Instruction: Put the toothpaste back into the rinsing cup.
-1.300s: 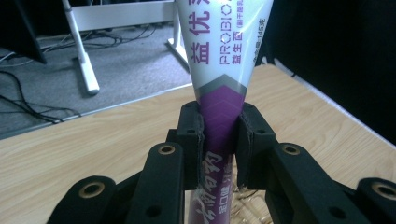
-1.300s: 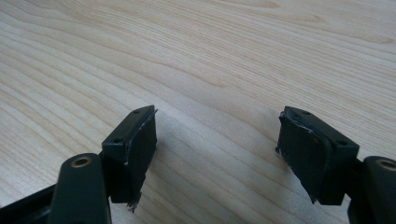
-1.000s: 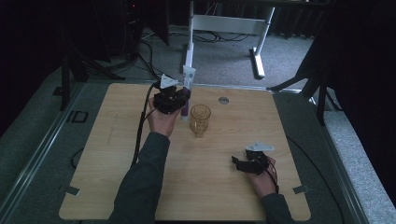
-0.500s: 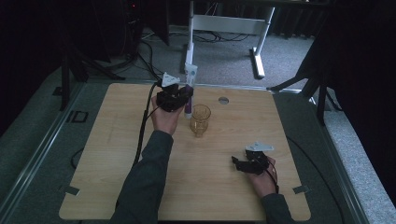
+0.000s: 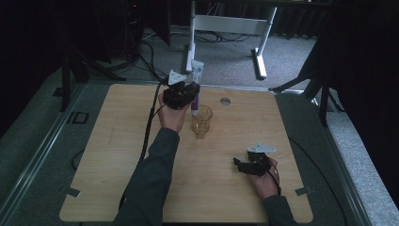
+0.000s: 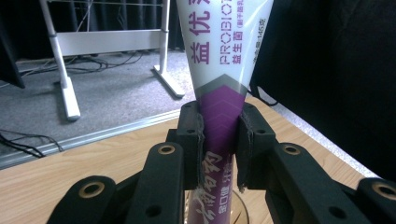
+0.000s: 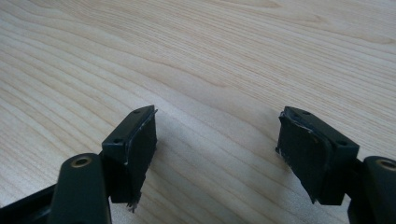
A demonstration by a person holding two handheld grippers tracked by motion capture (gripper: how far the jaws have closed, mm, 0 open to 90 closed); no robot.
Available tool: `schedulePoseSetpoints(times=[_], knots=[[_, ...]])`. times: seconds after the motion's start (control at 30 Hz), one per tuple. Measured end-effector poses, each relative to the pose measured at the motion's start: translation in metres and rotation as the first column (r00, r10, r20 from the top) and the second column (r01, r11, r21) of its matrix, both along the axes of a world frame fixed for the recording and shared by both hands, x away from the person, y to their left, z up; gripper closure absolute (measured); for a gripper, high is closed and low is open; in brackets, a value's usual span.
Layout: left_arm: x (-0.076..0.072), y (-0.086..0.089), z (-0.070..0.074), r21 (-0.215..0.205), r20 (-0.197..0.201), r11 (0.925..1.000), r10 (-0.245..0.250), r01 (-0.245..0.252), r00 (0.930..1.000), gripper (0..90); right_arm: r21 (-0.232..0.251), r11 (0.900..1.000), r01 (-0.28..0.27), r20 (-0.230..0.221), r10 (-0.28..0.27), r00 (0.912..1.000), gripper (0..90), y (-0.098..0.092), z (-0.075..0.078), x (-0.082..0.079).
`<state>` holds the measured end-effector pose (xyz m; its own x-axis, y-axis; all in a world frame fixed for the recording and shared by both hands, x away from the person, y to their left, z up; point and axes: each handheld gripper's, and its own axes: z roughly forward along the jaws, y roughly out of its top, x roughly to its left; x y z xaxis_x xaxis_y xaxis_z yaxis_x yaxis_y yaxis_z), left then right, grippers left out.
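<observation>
Toothpaste tube (image 6: 219, 88), white above and purple below, stands upright with its flat crimped end up, clamped between the pads of the left claw (image 6: 219, 144). In the left gripper view the two black pads press on the purple band from both sides, and the tube's lower end goes down into a clear glass cup (image 5: 201, 121) whose rim shows just beneath the jaws. From the high view the left claw (image 5: 181, 95) sits at the far middle of the bench (image 5: 117, 155), just left of the cup, with the tube (image 5: 196, 89) rising beside it and leaning slightly.

Against the frame a second ago, little differs: the left hand has edged a touch, the tube stays in the same grip over the cup, and the cup has not shifted.

Right claw (image 5: 251, 165) rests low near the right front of the bench, in the same spot as before. In the right gripper view its jaws stand wide apart with bare wood (image 7: 210, 70) between them, holding nothing.

A small round disc (image 5: 225, 100) lies on the bench beyond the cup.
</observation>
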<state>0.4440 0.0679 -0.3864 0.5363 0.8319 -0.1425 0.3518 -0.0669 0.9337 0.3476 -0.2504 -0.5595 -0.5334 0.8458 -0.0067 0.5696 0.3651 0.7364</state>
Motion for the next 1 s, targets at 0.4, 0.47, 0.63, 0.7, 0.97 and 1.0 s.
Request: schedulePoseSetpoints(times=[0.4,0.47,0.63,0.7,0.97,1.0], knots=[[0.004,-0.009,-0.007,-0.007,0.007,0.9999,-0.013,0.013,0.9999,73.7,0.000,1.000,-0.003,-0.001,0.003,1.0000,27.9,0.000,0.000,0.000],[0.005,-0.010,-0.008,-0.010,0.006,0.9999,-0.011,0.012,0.9999,73.8,-0.001,1.000,-0.004,0.000,0.004,1.0000,27.9,0.000,0.000,0.000],[0.007,-0.011,-0.011,-0.013,0.004,0.9998,-0.013,0.013,0.9999,73.8,0.001,1.000,-0.003,-0.002,0.003,1.0000,27.9,0.000,0.000,0.000],[0.009,-0.013,-0.013,-0.017,0.002,0.9998,-0.012,0.012,0.9999,73.8,0.001,1.000,-0.003,-0.002,0.003,1.0000,27.9,0.000,0.000,0.000],[0.017,-0.024,-0.022,-0.013,-0.005,0.9999,-0.010,0.010,0.9999,73.7,0.001,1.000,-0.005,-0.002,0.005,1.0000,27.9,0.000,0.000,0.000],[0.017,-0.026,-0.023,-0.012,-0.008,0.9999,-0.011,0.011,0.9999,73.7,0.001,1.000,-0.006,-0.002,0.006,1.0000,27.9,0.000,0.000,0.000]])
